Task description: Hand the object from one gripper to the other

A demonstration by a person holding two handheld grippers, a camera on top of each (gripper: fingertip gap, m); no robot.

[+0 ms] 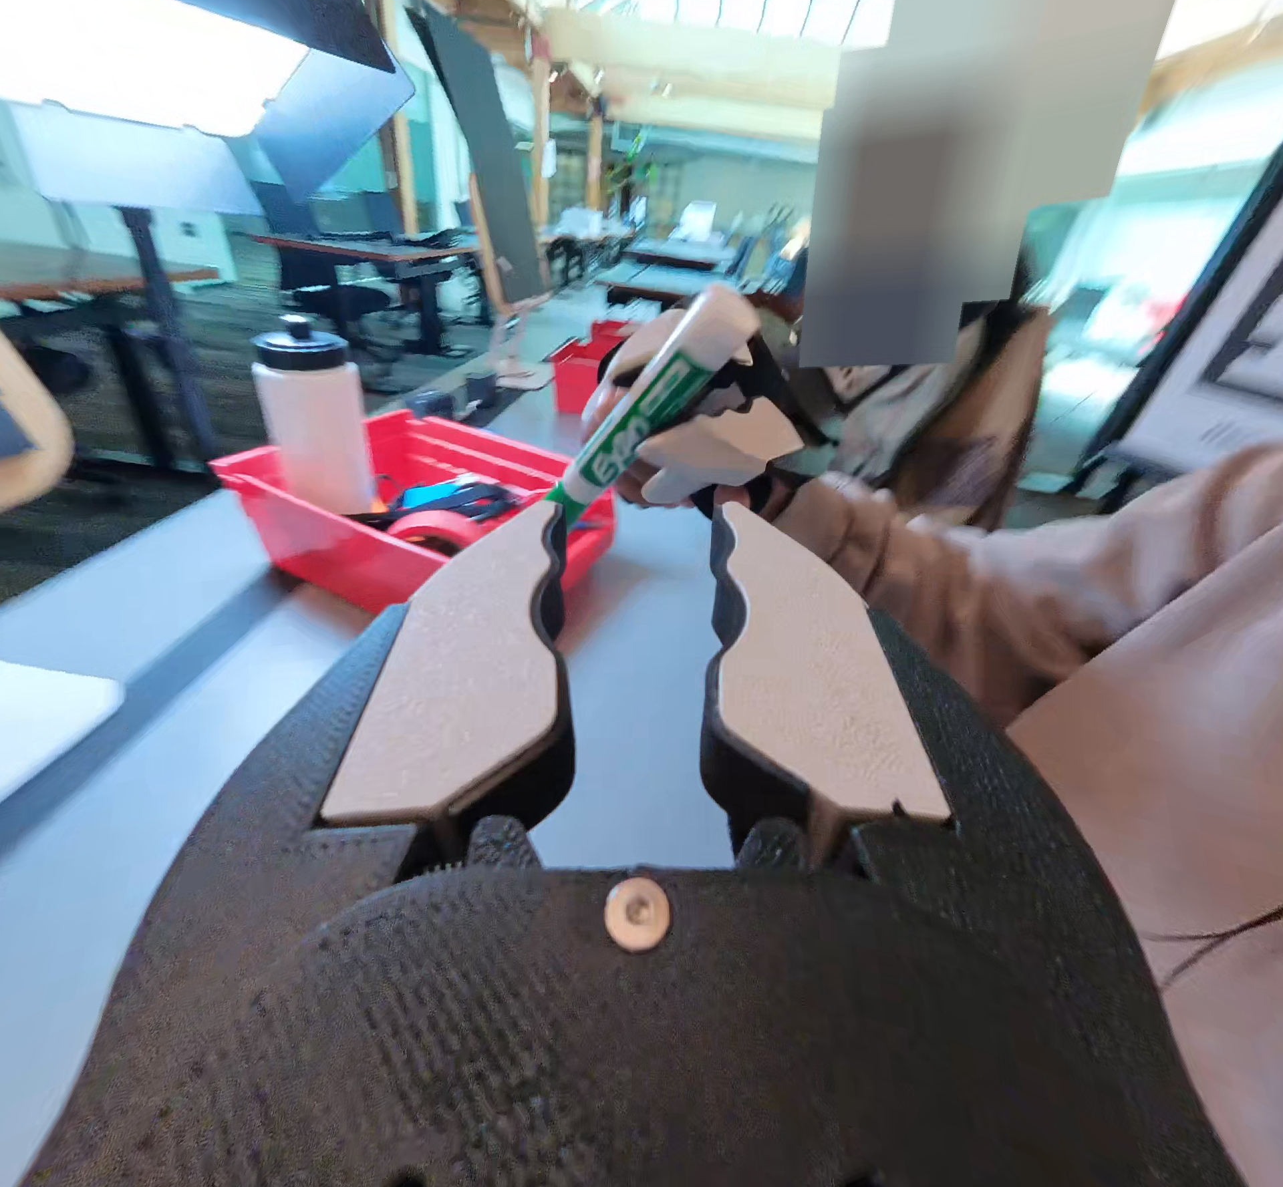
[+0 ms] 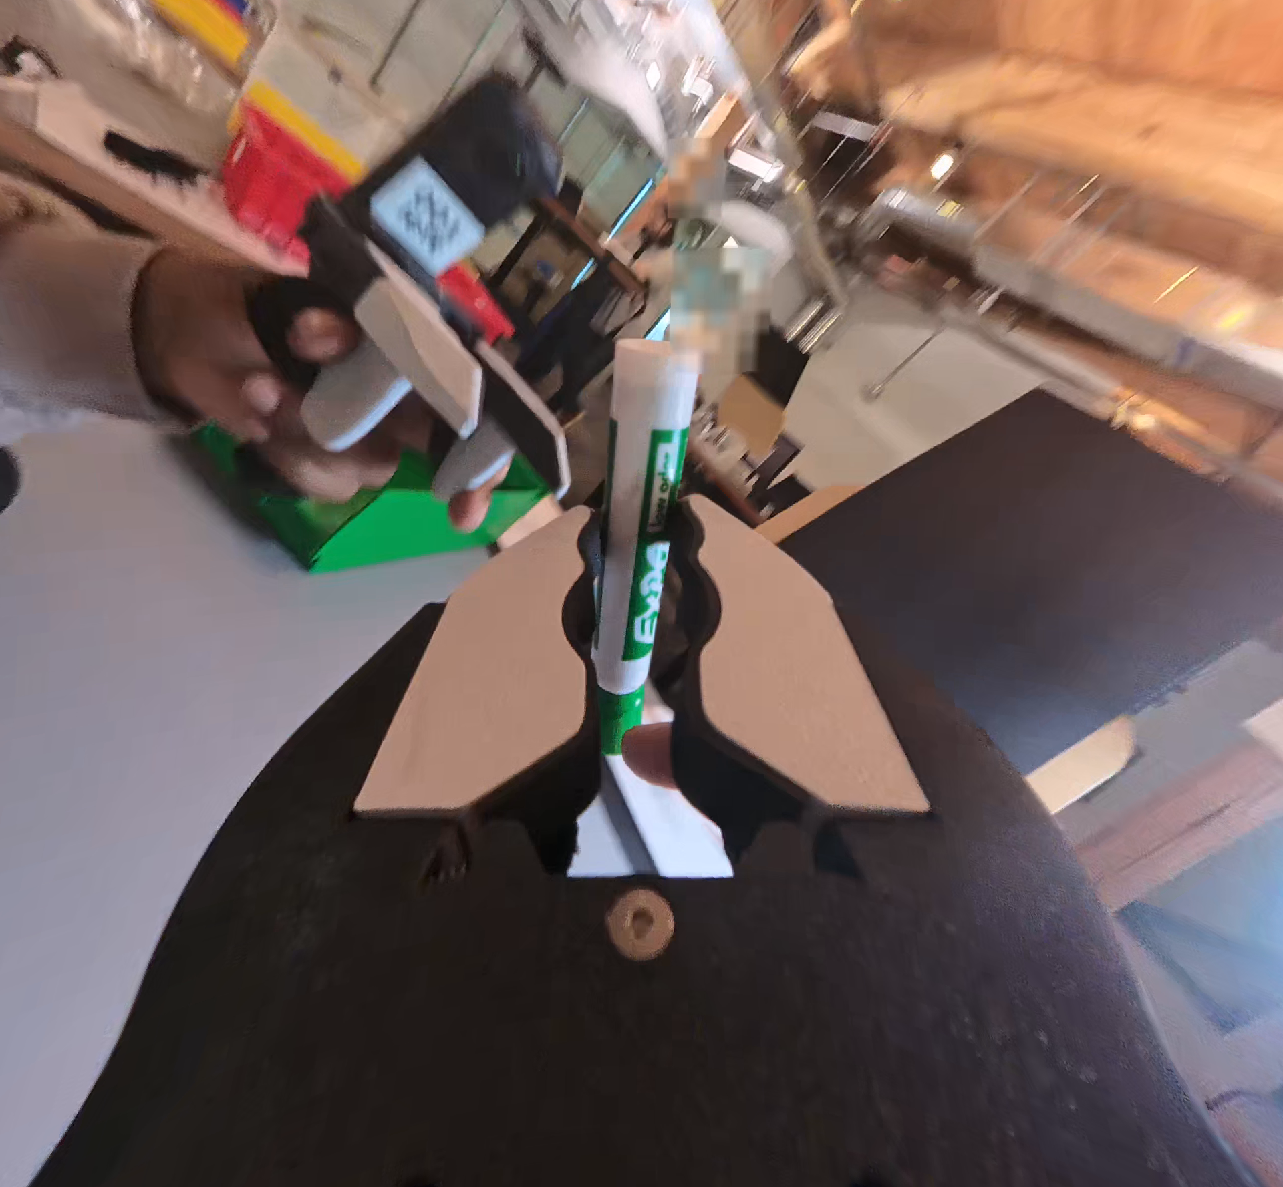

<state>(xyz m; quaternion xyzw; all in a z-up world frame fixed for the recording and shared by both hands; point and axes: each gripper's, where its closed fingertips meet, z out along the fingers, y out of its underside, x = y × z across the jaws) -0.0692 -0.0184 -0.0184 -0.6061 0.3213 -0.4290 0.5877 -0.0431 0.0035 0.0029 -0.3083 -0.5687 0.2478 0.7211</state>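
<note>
A white marker with a green cap (image 2: pixel 642 529) stands upright between the fingers of my right gripper (image 2: pixel 642 512), which is shut on its barrel. In the left wrist view the marker (image 1: pixel 642 407) slants down to the left, held by the right gripper (image 1: pixel 684 414) in a person's hand. Its green cap end (image 1: pixel 564 503) is just beyond the tip of my left gripper's left finger. My left gripper (image 1: pixel 639 519) is open and empty, its jaws wide apart above the grey table (image 1: pixel 639 702). It also shows blurred in the right wrist view (image 2: pixel 507 453).
A red bin (image 1: pixel 333 550) with a white bottle (image 1: pixel 312 418), a tape roll and cables sits ahead on the left. A second red bin (image 1: pixel 580 369) stands farther back. A green box (image 2: pixel 361 529) lies on the table. A person's sleeve (image 1: pixel 1007 564) is at the right. My hands' fingertips stand some 5 cm from each other.
</note>
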